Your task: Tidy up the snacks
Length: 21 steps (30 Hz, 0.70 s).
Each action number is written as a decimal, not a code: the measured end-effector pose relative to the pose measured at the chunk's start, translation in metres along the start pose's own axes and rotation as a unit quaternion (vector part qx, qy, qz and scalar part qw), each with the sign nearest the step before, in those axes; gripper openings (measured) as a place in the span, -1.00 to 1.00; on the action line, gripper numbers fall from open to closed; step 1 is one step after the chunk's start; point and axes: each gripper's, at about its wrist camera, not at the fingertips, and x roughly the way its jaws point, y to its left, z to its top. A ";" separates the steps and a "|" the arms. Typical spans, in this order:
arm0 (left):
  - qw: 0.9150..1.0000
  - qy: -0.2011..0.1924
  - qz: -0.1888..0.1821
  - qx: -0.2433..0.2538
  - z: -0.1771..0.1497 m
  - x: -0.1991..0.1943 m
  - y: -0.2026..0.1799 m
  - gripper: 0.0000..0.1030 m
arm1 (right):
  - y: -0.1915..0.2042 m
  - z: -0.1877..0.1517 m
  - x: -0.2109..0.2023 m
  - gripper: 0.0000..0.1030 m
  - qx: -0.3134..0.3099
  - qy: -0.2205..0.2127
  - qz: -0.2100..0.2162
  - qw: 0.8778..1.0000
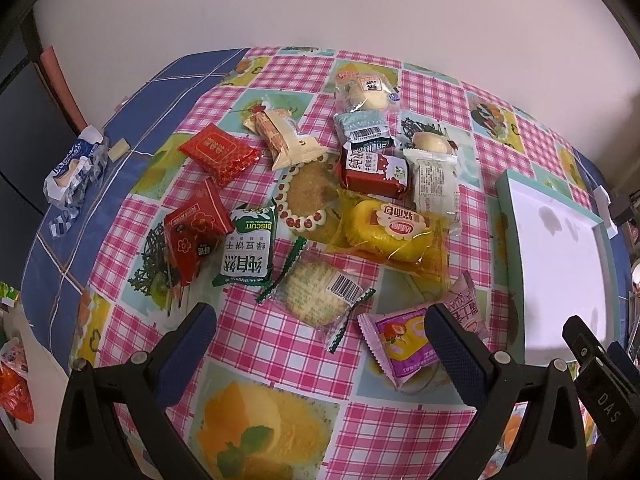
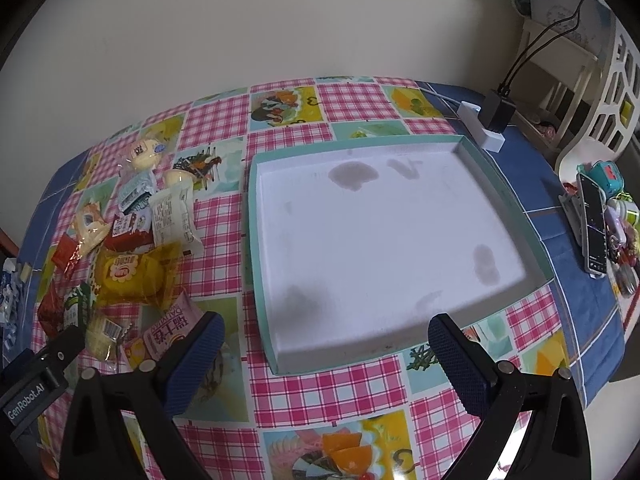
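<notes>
Several wrapped snacks lie in a loose pile on the checked tablecloth: a yellow cake pack [image 1: 390, 232], a green biscuit pack [image 1: 250, 250], red packs [image 1: 218, 152], a clear biscuit pack [image 1: 316, 296] and a pink pack [image 1: 404, 340]. The pile also shows at the left of the right wrist view [image 2: 128, 272]. A shallow white tray with a teal rim [image 2: 256, 240] stands empty to the pile's right; it also shows in the left wrist view [image 1: 506, 216]. My left gripper [image 1: 320, 328] is open above the near snacks. My right gripper [image 2: 326, 340] is open over the tray's near edge.
A crumpled blue-white wrapper [image 1: 74, 168] lies at the table's left edge. A white power strip with a black plug [image 2: 490, 120] sits behind the tray. A phone [image 2: 592, 228] and small items lie at the right edge. A wall runs behind the table.
</notes>
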 end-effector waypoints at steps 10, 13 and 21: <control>1.000 0.005 0.001 -0.001 -0.001 0.002 0.001 1.00 | 0.002 -0.001 0.003 1.00 -0.003 0.007 0.000 1.000; 1.000 0.006 0.001 -0.001 -0.001 0.002 0.001 1.00 | 0.002 -0.001 0.004 1.00 -0.005 0.009 0.000 1.000; 1.000 0.009 0.000 -0.002 -0.001 0.004 0.002 1.00 | 0.007 -0.002 0.007 1.00 -0.011 0.014 0.002 1.000</control>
